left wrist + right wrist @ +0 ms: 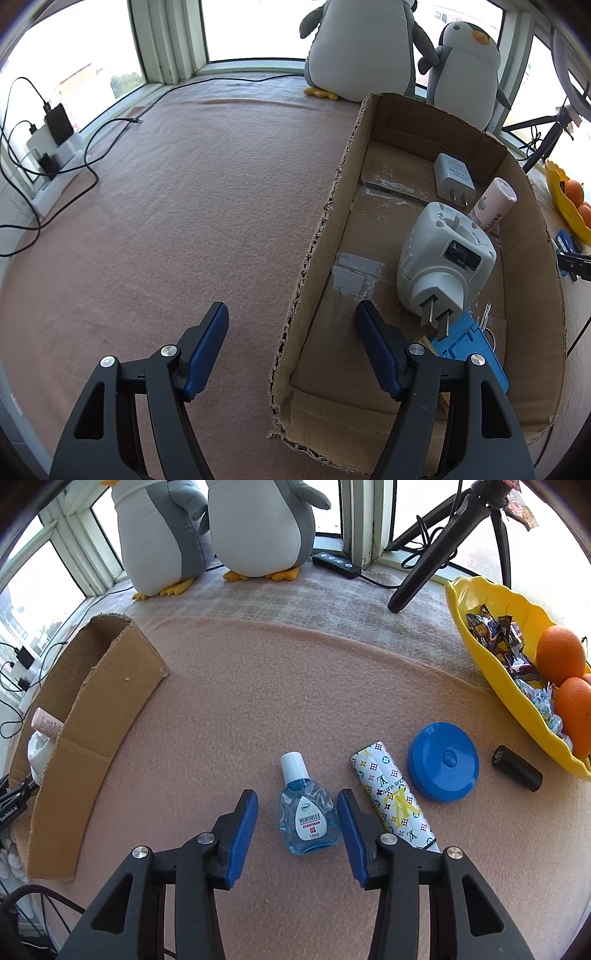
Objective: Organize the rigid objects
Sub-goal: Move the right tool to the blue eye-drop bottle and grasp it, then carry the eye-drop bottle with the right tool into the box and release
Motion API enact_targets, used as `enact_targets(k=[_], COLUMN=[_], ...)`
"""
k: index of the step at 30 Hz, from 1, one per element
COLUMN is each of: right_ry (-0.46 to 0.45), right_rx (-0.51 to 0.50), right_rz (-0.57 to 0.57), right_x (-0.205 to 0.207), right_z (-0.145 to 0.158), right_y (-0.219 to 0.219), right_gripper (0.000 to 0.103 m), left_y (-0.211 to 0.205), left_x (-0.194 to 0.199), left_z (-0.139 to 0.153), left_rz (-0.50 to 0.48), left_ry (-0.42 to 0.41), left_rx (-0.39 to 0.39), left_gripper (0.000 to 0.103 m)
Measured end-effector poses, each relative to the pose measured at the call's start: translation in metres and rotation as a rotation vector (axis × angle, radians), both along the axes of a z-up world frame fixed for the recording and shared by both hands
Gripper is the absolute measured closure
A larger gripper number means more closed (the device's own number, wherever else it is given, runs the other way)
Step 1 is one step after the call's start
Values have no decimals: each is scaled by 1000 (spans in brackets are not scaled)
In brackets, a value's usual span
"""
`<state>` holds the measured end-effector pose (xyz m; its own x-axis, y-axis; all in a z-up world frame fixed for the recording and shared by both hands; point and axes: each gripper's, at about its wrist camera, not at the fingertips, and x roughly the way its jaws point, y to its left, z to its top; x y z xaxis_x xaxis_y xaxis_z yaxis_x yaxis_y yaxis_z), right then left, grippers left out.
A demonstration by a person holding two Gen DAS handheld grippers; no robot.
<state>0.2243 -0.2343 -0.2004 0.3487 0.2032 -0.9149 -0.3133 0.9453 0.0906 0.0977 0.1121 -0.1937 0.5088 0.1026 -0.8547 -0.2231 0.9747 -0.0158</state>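
While the left gripper hangs with its fingers spread wide and holding nothing, straddling the near left wall of the cardboard box, the right gripper is likewise released, its fingers set either side of the eye-drop bottle without touching it. The bottle lies flat on the pink cloth of the desk, its white cap pointing away from the gripper. Just to its right lies a patterned tube, then a round blue lid, and further right a small black cylinder near the yellow bowl of oranges and sweets. Inside the box, seen from the left wrist, sit a white plug adapter with its prongs pointing toward the camera, a smaller white charger near the far end, a pink tube leaning at the right wall, and a blue case under the adapter's prongs. Two plush penguins stand at the window behind the box, and a black tripod leg rests on the desk beside the bowl.
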Motion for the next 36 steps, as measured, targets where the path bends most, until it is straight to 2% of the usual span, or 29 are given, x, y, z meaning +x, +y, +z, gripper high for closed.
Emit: enact_targets(k=[6, 19, 29, 36], right_ry=[2, -27, -102, -148], right_rx=[-3, 18, 63, 102], right_rz=[-12, 11, 48, 103], right_x=[1, -17, -22, -23], right_z=[0, 4, 42, 67], right_y=[-1, 31, 61, 99], right_gripper=[74, 75, 75, 75], left_y=[0, 0, -1, 0], left_x=[0, -1, -2, -1], left_z=[0, 0, -1, -1], left_rz=[1, -1, -3, -3], left_ry=[0, -3, -6, -8], left_rx=[0, -5, -14, -23], left_gripper=[31, 31, 31, 31])
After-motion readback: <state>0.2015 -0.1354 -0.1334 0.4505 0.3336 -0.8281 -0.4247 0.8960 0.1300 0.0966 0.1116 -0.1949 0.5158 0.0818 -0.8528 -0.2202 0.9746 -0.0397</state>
